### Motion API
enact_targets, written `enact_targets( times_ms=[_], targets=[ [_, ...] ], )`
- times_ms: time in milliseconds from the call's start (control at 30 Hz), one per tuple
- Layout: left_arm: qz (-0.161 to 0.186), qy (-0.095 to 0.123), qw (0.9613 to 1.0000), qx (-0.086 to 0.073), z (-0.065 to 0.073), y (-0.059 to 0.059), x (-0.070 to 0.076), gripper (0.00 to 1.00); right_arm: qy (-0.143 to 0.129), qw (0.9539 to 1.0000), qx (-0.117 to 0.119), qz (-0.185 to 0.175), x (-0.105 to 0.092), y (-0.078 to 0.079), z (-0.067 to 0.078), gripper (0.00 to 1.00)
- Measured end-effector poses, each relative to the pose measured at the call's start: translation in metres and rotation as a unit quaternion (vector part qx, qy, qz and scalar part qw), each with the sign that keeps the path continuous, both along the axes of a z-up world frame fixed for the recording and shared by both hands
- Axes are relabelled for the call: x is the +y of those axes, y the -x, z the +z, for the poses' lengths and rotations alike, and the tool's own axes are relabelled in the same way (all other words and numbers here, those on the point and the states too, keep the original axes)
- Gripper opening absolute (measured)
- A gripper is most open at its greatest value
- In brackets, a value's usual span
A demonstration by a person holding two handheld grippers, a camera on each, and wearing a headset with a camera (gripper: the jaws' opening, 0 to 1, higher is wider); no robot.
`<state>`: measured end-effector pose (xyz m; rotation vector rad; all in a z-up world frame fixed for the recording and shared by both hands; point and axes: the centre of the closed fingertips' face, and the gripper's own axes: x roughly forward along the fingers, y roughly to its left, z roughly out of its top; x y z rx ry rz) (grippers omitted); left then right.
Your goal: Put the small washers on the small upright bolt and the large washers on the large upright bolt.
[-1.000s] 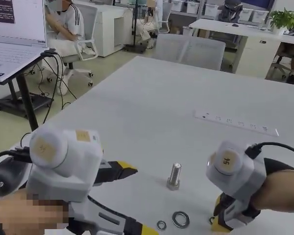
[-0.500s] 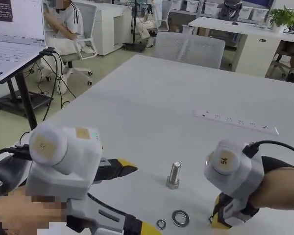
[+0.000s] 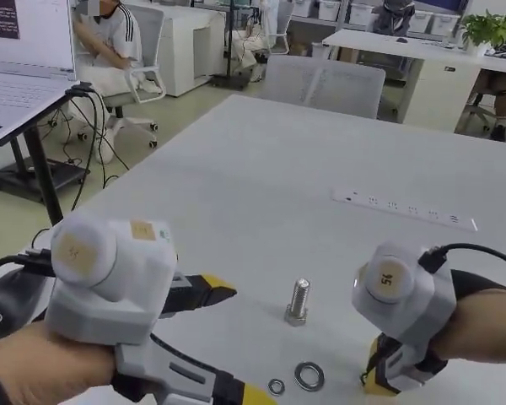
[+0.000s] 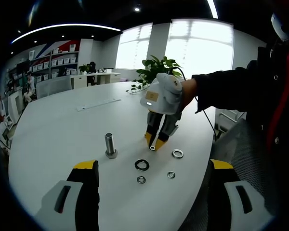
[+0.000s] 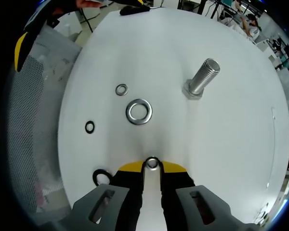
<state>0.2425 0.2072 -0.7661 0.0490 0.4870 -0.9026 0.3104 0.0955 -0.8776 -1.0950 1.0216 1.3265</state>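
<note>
The right gripper is closed on a small washer, on the person's side of the upright bolt. A large washer and a loose small washer lie on the surface near the bolt. The left gripper gapes wide and empty, left of the bolt. A power strip lies well beyond the bolt.

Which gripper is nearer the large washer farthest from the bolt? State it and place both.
Right. The right gripper has its jaws pointing down right beside that large washer; the left gripper is held farther back, beyond a small washer.
</note>
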Motion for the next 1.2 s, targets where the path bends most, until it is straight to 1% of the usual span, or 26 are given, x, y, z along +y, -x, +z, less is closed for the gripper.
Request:
enact_targets(
  times_ms=[233,600,967,1200],
  targets=[
    [-0.001,-0.001,1.0000,0.000,0.000,-0.001,0.000,0.94,0.005,1.0000,-0.004,-0.002,-0.008,0.000,0.004,0.14],
    [-0.010,-0.004,0.9999,0.001,0.000,-0.001,-0.004,0.94,0.012,0.9998,-0.007,-0.016,-0.029,0.002,0.010,0.14],
    [-0.017,-0.006,0.9998,0.001,0.000,-0.003,-0.009,0.94,0.006,0.9993,-0.005,-0.036,-0.046,0.005,0.016,0.14],
    [-0.021,-0.007,0.9998,0.003,-0.001,-0.002,-0.011,0.94,0.003,0.9986,-0.007,-0.053,-0.060,0.001,0.023,0.14]
  ],
)
